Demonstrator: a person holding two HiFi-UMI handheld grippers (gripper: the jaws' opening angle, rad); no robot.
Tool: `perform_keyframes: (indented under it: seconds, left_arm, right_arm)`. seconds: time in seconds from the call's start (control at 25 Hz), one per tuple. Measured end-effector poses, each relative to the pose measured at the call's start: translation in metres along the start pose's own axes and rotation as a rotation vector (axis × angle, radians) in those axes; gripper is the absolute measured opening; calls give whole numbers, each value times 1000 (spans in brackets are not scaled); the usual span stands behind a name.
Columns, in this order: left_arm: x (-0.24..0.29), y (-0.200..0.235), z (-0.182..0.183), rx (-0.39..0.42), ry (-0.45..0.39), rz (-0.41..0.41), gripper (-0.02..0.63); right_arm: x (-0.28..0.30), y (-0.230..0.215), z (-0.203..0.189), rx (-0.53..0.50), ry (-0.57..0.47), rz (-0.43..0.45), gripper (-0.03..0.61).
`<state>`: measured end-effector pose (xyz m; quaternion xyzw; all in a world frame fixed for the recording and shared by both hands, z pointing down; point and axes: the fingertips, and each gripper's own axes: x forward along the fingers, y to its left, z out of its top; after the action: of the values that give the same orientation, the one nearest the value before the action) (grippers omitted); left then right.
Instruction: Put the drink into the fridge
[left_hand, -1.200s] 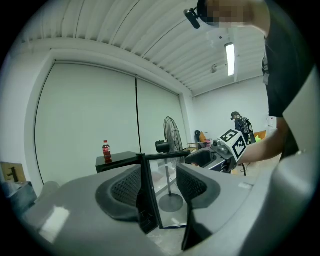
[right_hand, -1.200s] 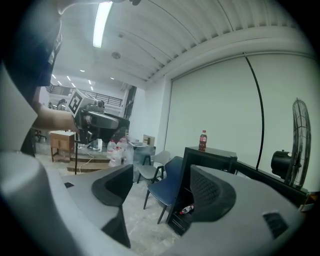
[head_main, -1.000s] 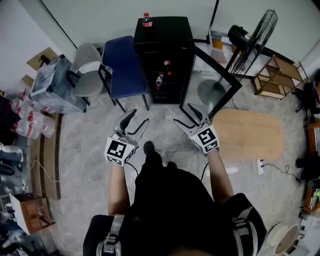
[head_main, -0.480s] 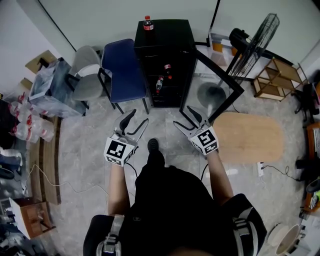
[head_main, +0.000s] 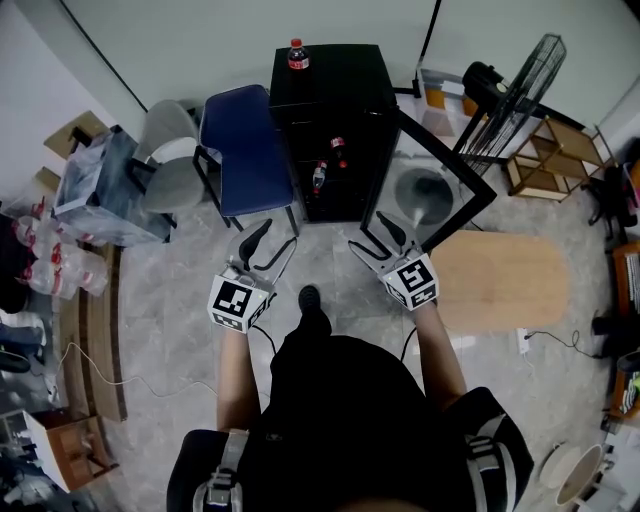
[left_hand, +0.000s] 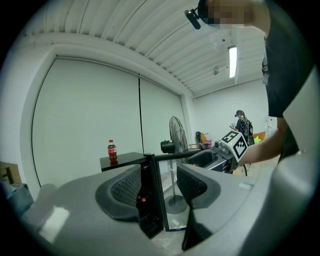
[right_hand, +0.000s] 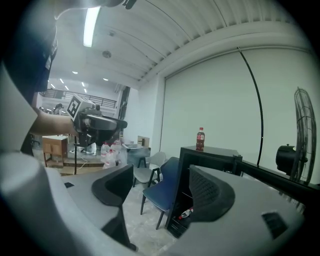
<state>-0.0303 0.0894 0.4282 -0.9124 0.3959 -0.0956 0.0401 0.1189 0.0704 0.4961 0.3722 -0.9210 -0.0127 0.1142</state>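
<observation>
A cola bottle (head_main: 297, 55) with a red label stands upright at the back left corner of the black fridge's top (head_main: 340, 70); it also shows as the cola bottle (left_hand: 112, 151) and the cola bottle (right_hand: 200, 139) in the gripper views. The fridge door (head_main: 445, 160) hangs open to the right, and two bottles (head_main: 328, 160) lie on shelves inside. My left gripper (head_main: 272, 243) is open and empty, low in front of the fridge. My right gripper (head_main: 372, 236) is open and empty beside it, near the door's edge.
A blue chair (head_main: 240, 140) and a grey chair (head_main: 170, 150) stand left of the fridge. A standing fan (head_main: 500, 90) is at the right behind the door. A wooden board (head_main: 500, 275) lies on the floor at right. Bagged bottles (head_main: 60, 260) are at far left.
The whole scene has slid slightly downward in the head view, so I have come a little closer to the fridge. Both grippers stay open and keep their spacing.
</observation>
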Motion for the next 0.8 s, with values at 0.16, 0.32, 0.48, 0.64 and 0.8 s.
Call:
perform_keyframes:
  seconds: [0.16, 0.32, 0.48, 0.64, 0.8]
  left_arm:
    - [11, 22, -3, -7, -3, -11, 224]
    - [24, 47, -6, -13, -12, -19, 224]
    - [40, 75, -10, -18, -16, -30, 224]
    - [54, 99, -12, -19, -16, -51, 224]
    - [67, 127, -16, -19, -14, -67, 224]
  right_arm:
    - [21, -10, 3, -1, 8, -8, 348]
    - [43, -22, 8, -6, 14, -19, 347]
    - [69, -35, 9, 0, 20, -33, 347]
    - [92, -45, 11, 10, 26, -44, 347]
    - [117, -57, 14, 19, 28, -63, 347]
